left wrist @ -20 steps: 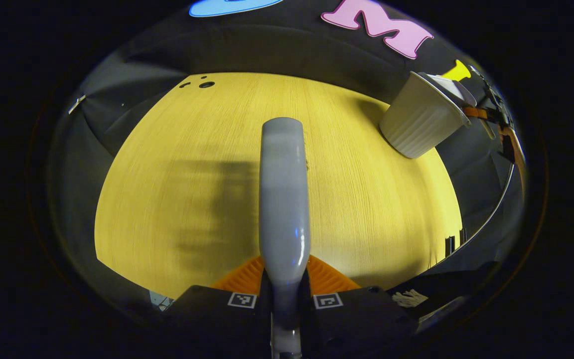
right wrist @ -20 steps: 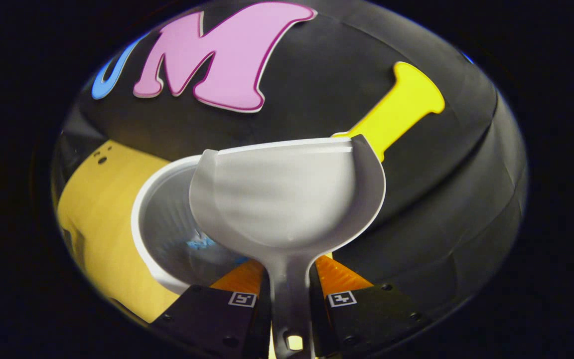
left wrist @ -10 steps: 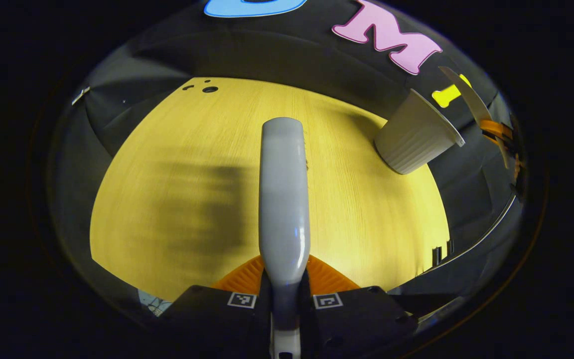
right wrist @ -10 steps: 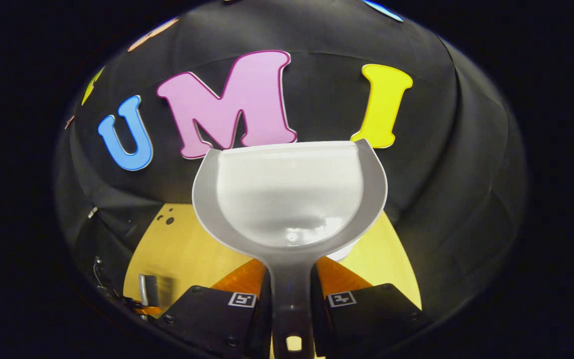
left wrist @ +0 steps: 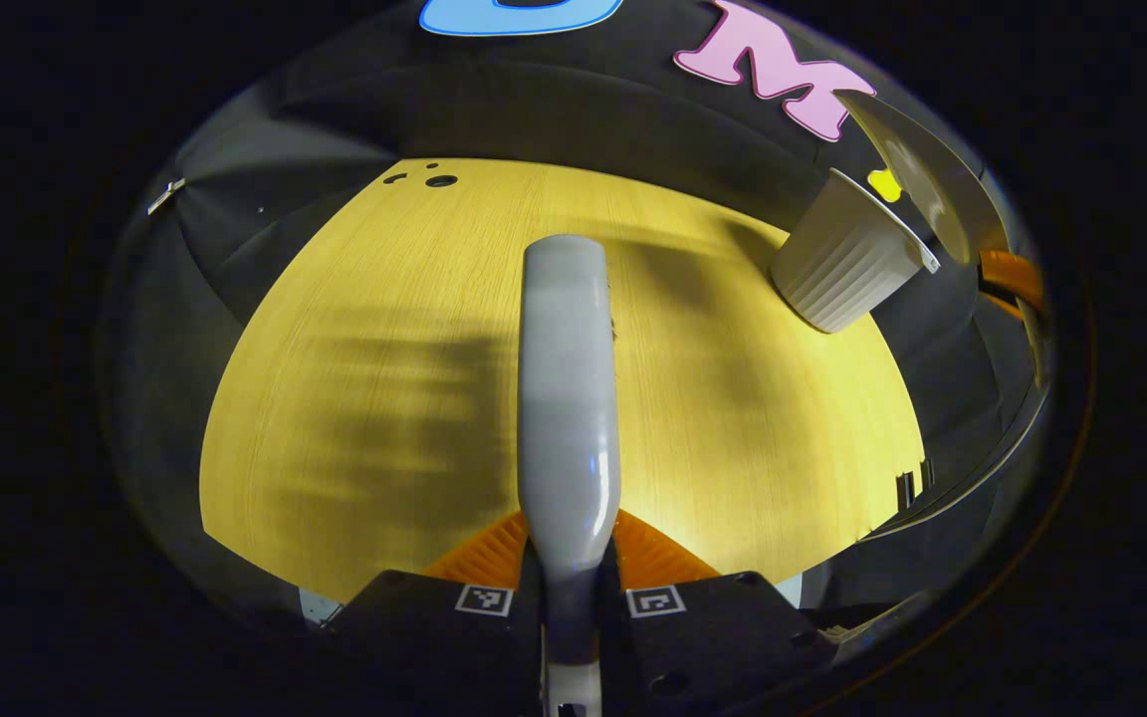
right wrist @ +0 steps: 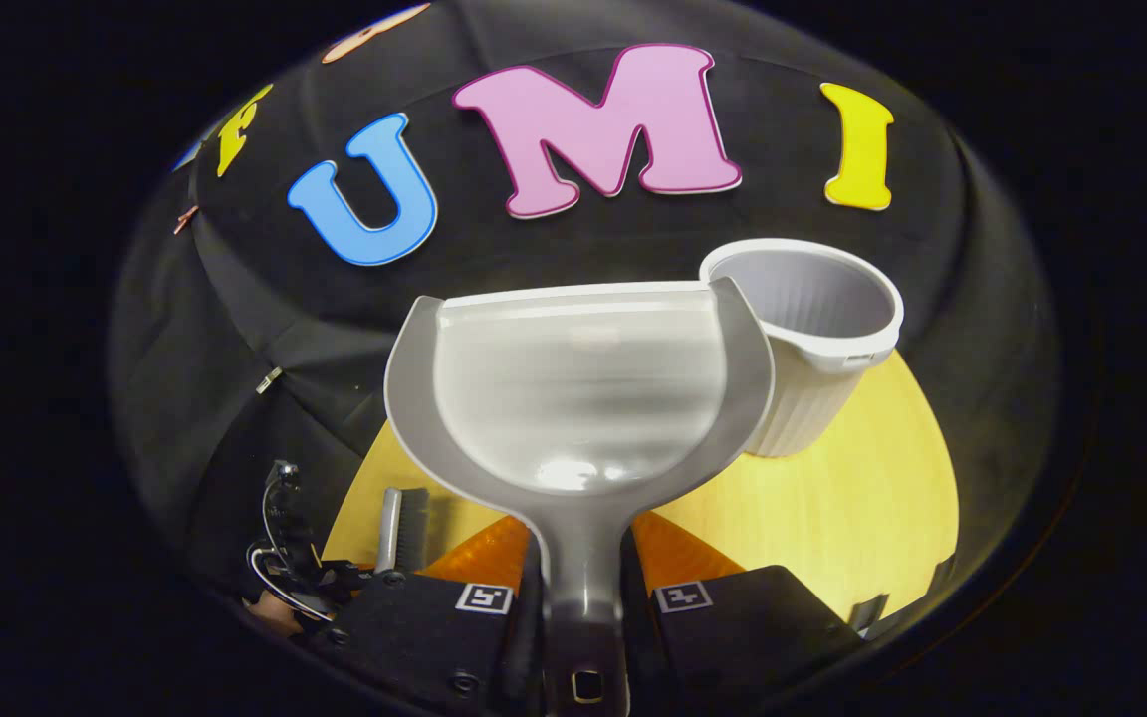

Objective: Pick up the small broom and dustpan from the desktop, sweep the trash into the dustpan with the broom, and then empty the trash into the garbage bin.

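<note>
Right gripper (right wrist: pixel 581 558) is clamping the empty-looking dustpan (right wrist: pixel 578 398) beside the garbage bin (right wrist: pixel 812 339), left gripper (left wrist: pixel 570 558) is gripping the broom (left wrist: pixel 566 388); a swinging pan risks clipping and tipping the bin.

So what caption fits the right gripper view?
Tool holding an empty dustpan beside the white bin on the table.

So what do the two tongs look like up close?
Both the left tongs and right tongs have blocky black bodies with small screws, each carrying two little square black-and-white markers. Their fingers are ribbed. Looped cables hang off the left one, seen farther away.
</note>
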